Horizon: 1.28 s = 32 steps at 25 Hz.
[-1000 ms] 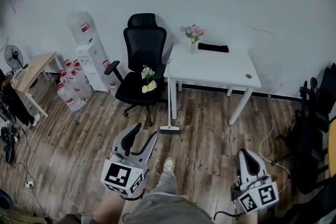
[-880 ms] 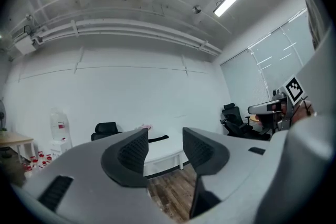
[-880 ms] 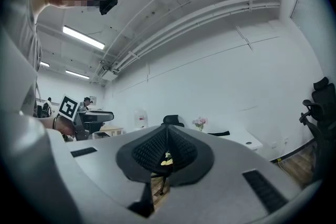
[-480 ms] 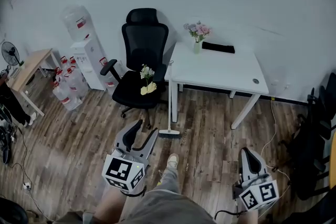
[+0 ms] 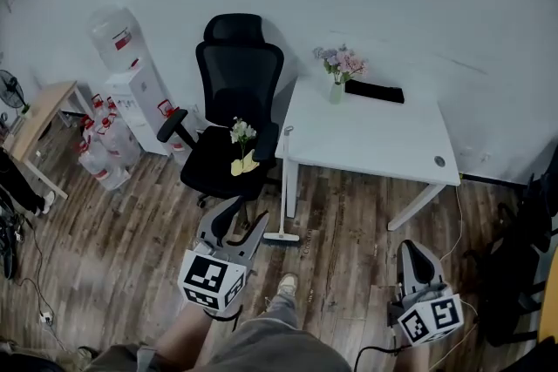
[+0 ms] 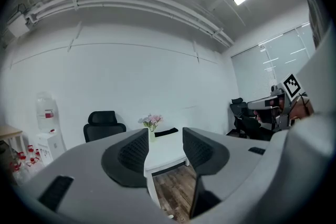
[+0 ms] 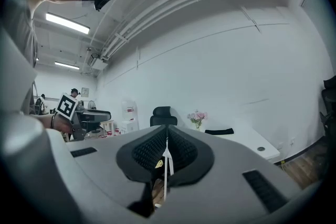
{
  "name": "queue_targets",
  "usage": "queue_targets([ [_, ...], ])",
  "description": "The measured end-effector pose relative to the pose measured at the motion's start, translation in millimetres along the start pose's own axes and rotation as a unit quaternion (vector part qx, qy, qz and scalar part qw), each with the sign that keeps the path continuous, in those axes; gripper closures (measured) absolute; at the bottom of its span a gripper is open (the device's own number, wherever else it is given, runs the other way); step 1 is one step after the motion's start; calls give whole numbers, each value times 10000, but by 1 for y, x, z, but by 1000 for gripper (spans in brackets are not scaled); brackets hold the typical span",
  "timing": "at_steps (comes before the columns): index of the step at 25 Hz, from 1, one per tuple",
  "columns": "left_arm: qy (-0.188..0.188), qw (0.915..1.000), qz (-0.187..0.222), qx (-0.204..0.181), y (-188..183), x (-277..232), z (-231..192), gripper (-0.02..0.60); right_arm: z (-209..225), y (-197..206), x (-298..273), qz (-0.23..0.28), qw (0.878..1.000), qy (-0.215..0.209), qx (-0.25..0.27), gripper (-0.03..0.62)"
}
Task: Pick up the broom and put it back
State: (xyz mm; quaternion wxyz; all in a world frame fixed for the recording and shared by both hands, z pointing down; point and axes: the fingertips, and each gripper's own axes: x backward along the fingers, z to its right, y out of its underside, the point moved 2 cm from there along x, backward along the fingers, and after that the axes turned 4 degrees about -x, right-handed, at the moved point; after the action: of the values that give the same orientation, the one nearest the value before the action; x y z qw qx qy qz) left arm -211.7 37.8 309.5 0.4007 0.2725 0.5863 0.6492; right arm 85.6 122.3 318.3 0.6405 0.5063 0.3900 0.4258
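Two pairs of tongs hang low in front of the person, over the wooden floor point(image 5: 131, 231), and neither is holding anything. The left tongs point(image 5: 244, 220) are spread apart with nothing between them; looking along them, only the far white desk point(image 5: 366, 131) shows in the gap. The right tongs point(image 5: 410, 250) are pressed together with nothing clamped in them, and they sit well off to the right of the broom point(image 5: 285, 187).

The broom stands almost upright. Its head rests on the floor just ahead of the left tongs, and its pale handle leans against the near left corner of the desk. Neither pair of tongs touches it.

A black office chair point(image 5: 237, 74) stands just to the left of the broom, up close to the desk's left edge, with a small bunch of flowers point(image 5: 241, 135) lying on its seat. On the desk's far side by the wall, a vase point(image 5: 338, 70) of pink flowers stands beside a flat black object point(image 5: 375, 91).

Further left along the wall is a white water dispenser point(image 5: 139, 91), with several spare bottles point(image 5: 100, 157) clustered on the floor next to it. One pale shoe point(image 5: 281, 281) of the person shows on the boards between the two pairs of tongs.
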Motion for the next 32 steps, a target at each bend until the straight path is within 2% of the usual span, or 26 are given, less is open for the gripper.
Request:
queue_targets([
  [7,160,9996,-216,50,7,-99,-57,371,30,-14,-110,-191,9998,93,-63,560],
  [13,309,9991,-281,82,13,-153,-81,371,39,-19,-174,-284,9996,55,12,560],
  [21,336,9984,-414,163,18,-189,-89,371,69,-14,-199,-436,9989,159,-107,560],
  [32,60,9971,-722,210,36,-234,-98,371,117,-5,-228,-640,9976,130,-241,560],
])
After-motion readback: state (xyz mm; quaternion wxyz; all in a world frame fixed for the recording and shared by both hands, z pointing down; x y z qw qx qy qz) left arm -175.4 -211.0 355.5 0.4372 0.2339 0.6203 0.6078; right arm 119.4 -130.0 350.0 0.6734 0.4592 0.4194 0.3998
